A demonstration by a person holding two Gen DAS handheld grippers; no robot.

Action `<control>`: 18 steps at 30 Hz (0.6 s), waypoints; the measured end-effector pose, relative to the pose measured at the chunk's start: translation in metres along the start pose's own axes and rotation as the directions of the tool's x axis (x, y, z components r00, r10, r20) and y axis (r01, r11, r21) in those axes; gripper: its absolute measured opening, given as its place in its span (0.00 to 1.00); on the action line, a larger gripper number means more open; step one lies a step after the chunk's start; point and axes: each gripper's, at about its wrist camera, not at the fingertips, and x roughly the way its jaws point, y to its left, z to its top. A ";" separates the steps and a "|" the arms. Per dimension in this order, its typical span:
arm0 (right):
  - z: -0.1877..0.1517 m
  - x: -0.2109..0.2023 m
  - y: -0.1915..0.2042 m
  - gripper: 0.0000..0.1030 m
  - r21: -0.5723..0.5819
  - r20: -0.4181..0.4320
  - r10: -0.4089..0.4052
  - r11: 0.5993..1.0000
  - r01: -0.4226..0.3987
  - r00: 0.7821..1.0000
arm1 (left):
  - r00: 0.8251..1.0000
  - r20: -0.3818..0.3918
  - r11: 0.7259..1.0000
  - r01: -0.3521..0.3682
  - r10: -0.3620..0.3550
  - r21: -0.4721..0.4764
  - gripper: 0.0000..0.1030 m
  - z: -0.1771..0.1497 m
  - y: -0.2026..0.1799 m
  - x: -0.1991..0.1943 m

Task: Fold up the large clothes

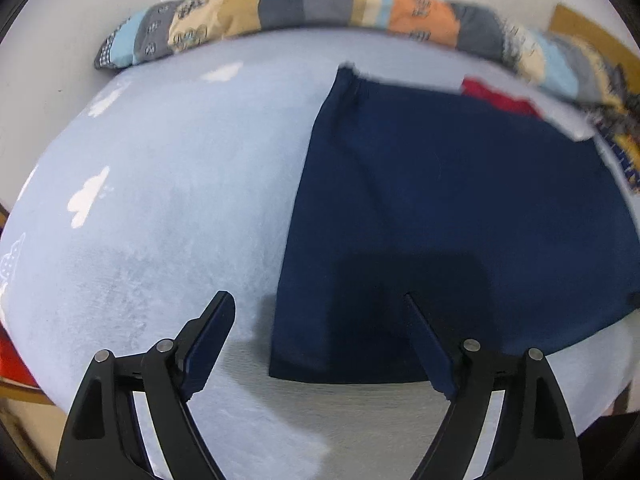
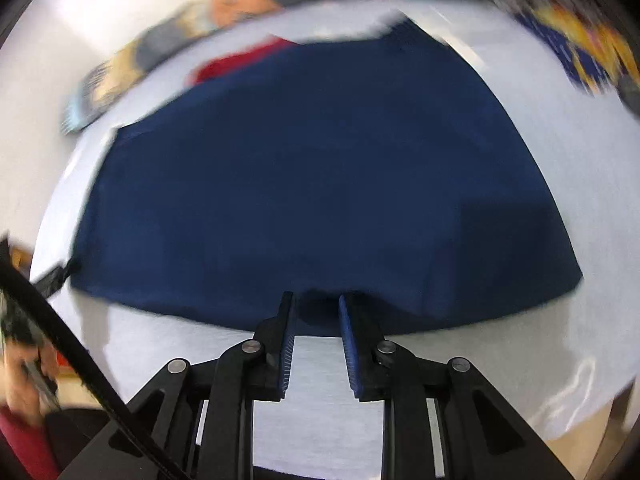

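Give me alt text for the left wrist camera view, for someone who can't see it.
A dark navy garment lies flat on a pale blue bedsheet, with the left tool open above its near left corner and gripping nothing. A patchwork bolster runs along the far edge, and a red cloth peeks out behind the garment.

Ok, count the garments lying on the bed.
2, maybe more hidden: a navy garment spread flat on the pale blue sheet, and a red garment peeking out at its far edge.

Pale blue bed sheet point(image 1: 168, 184), patchwork bolster point(image 1: 304, 6) along white wall point(image 1: 52, 40); possibly wooden frame.
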 end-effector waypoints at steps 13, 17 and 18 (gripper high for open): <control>-0.015 0.021 0.061 0.26 -0.133 -0.076 0.160 0.977 -0.169 0.984 | 1.000 -0.006 0.993 -0.028 0.029 0.116 0.82 -0.005 -0.034 0.008; 0.009 -0.016 0.039 0.46 -0.101 0.081 0.163 0.983 -0.154 0.983 | 0.992 0.120 0.994 0.021 -0.034 0.106 0.82 0.004 -0.047 -0.016; 0.017 -0.017 0.030 0.48 -0.089 0.108 0.079 0.994 -0.069 0.991 | 0.989 0.140 0.994 0.027 -0.042 0.109 0.82 0.005 -0.053 -0.018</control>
